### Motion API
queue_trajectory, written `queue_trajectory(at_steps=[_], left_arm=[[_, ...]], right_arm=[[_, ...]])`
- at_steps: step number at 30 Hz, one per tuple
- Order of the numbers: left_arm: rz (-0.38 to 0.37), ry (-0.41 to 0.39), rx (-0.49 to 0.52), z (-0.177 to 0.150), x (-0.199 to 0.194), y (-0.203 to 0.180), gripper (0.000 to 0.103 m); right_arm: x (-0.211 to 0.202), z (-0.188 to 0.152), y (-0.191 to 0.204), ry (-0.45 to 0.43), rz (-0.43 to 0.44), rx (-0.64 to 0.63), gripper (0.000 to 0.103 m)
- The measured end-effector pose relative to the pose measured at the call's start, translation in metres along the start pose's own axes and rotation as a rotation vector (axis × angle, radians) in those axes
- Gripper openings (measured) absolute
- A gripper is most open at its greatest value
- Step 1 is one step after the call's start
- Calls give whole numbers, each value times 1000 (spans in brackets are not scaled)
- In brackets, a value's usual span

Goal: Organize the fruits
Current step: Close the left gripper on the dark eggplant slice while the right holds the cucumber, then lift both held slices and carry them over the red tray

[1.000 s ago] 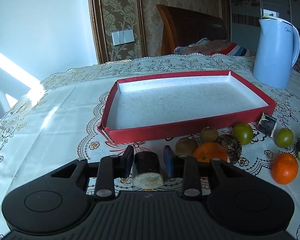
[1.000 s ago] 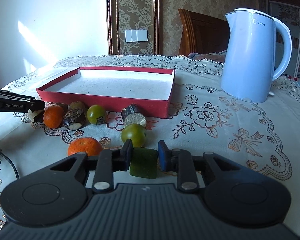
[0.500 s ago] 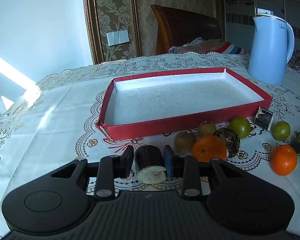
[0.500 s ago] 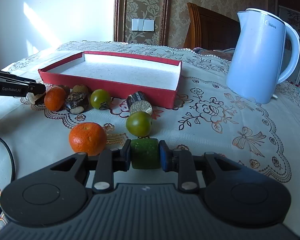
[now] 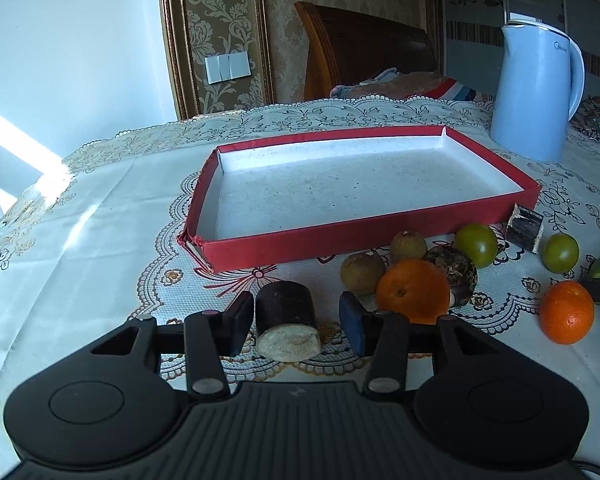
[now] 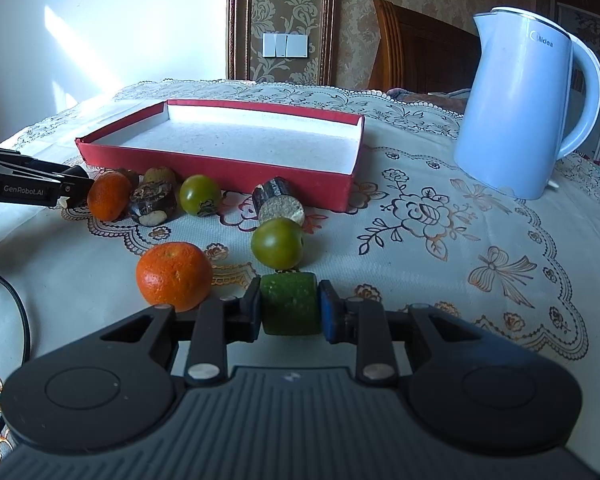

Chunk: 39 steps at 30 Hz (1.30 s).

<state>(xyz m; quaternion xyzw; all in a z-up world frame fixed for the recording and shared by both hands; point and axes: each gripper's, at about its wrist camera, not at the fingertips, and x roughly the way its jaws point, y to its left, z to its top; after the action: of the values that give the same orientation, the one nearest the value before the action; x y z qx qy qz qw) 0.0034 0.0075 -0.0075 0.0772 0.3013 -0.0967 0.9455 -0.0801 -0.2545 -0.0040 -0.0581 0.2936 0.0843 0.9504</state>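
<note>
The left gripper [image 5: 296, 320] has just been opening its jaws, and the dark-skinned cut chunk [image 5: 287, 322] with a pale end face stands between them on the tabletop [image 5: 100, 240]; a clear gap shows at the right pad, while at the left pad I cannot tell whether it touches. In the right wrist view that gripper shows only as a black tip cut off by the left edge, the chunk all but hidden behind it. The right gripper [image 6: 289, 310] is clamped on a green cut piece [image 6: 289, 309], its underside hidden by the gripper body. The red tray [image 5: 284, 246] sits with nothing in it, and every fruit lies on the tabletop in front of its near wall. Counted across both views: two oranges (one [image 6: 174, 273] just left of the right gripper, one [image 5: 414, 291] in the cluster), two green round fruits [image 6: 277, 243] [image 6: 199, 194], two brown kiwi-like fruits [image 5: 363, 271] [image 5: 408, 245] (partly hidden behind the cluster in the right wrist view), one dark mottled lump [image 5: 454, 274] whose kind is hard to make out, and a second dark cut chunk [image 6: 279, 200] against the tray wall. One blue kettle [image 6: 520, 104] stands to the right of the tray.
</note>
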Motion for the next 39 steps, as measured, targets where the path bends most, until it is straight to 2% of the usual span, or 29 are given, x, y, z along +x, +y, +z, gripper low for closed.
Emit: queue_trajectory(at_steps=[3, 6, 10, 14, 22, 27, 39], left_arm=[[1, 14, -16, -2, 4, 3, 32], [4, 12, -25, -3, 3, 4, 31], [48, -17, -21, -2, -1, 2, 31], [39, -42, -29, 6, -11, 1, 31], [15, -48, -81, 35, -7, -9, 31], [20, -45, -97, 51, 12, -19, 31], [20, -19, -140, 77, 53, -23, 31]], right_arm=[[0, 0, 2, -3, -10, -12, 26], [-3, 0, 2, -15, -20, -9, 26], [-9, 0, -4, -52, -38, 25, 26], [-11, 4, -7, -75, -54, 49, 26], [-6, 42, -1, -135, -45, 70, 26], [15, 70, 0, -123, -40, 116, 26], [88, 123, 18, -94, -99, 105, 26]])
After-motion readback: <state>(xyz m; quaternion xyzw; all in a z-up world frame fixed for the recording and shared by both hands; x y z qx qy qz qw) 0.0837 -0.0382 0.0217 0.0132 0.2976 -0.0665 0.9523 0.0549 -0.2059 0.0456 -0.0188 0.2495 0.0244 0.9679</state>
